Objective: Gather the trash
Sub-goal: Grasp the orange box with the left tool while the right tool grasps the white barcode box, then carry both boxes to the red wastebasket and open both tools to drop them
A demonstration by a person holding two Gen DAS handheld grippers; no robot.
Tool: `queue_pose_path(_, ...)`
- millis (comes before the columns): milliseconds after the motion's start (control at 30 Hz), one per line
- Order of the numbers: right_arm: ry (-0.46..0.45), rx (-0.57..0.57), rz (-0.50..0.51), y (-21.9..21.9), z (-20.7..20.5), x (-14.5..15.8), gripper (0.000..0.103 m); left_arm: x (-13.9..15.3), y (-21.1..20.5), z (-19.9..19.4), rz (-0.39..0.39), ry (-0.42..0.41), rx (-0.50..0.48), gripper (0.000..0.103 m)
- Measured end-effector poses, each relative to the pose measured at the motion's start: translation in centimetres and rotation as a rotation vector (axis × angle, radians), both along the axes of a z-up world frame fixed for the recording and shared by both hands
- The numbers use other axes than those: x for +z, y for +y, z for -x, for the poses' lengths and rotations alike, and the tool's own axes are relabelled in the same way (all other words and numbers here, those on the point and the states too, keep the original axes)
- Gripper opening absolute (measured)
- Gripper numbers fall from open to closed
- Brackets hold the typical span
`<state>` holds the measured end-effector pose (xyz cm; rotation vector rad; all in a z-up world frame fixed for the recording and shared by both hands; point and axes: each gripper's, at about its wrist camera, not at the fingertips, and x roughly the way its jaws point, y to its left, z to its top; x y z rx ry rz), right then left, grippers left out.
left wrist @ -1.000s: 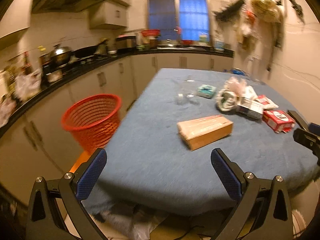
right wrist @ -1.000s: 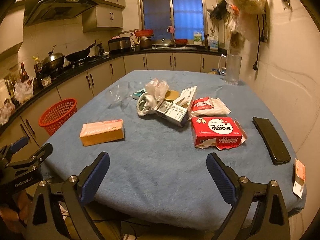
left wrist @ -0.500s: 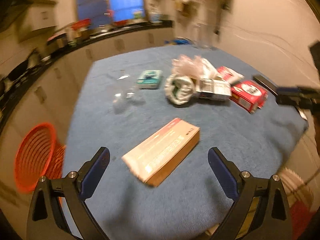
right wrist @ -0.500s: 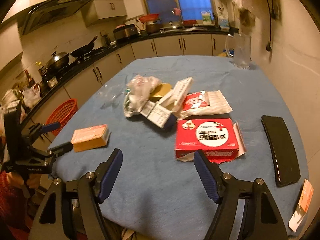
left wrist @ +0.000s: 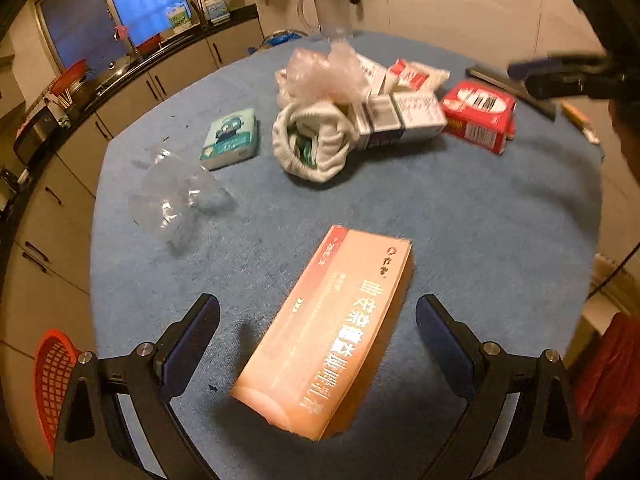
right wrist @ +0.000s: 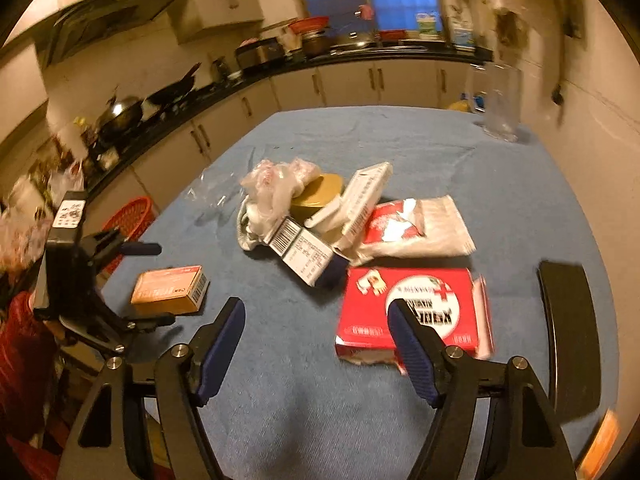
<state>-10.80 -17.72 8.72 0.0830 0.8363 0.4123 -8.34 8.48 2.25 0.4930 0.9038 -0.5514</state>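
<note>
An orange carton (left wrist: 332, 328) lies flat on the blue tablecloth (left wrist: 480, 232), lengthwise between the fingers of my left gripper (left wrist: 318, 308). That gripper is open and its pads stand clear of the carton's sides. In the right wrist view the same carton (right wrist: 168, 290) sits near the table's left edge. My right gripper (right wrist: 316, 312) is open above the cloth, its right finger in front of a torn red box (right wrist: 412, 304). Behind it is a heap of trash: a white box (right wrist: 308, 256), a plastic bag (right wrist: 272, 188) and a red-and-white packet (right wrist: 404, 228).
A red mesh basket (right wrist: 128, 216) stands on the floor left of the table. A crushed clear cup (left wrist: 176, 200) and a teal tissue pack (left wrist: 230, 138) lie on the cloth. A black phone (right wrist: 568, 336) rests at the right edge, a glass jug (right wrist: 498, 104) at the far corner.
My left gripper swung from the basket side over the table, rolled and tipped down onto the orange carton. My right gripper moved forward toward the red box and its jaws narrowed.
</note>
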Motion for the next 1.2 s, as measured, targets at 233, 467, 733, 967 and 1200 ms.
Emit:
queue_pose_path(233,0.001,0.116,0.163,3.3,-4.3,-1.2,0.078,-0.7,0.3,0.0,0.083,0.035,0.128,0.058)
queue_pose_path(467,-0.033,0.226,0.311,7.0,-7.0,-2.7,0.078,-0.9,0.3,1.1,0.170,0.028,0.248,0.048)
queue_pose_path(733,-0.015,0.264,0.448,9.2,-8.1,-5.2,0.048,-0.9,-0.1,1.5,0.205,0.003,0.271,0.048)
queue_pose_path(967,0.000,0.200,0.281,7.5,-5.3,-3.9,0.047,0.4,0.6,2.0,0.273,-0.042,0.307,0.048)
queue_pose_path(1200,0.014,0.202,0.049,8.1,-2.6,-1.8,0.047,2.3,2.6,2.6,0.312,-0.075,0.347,0.048)
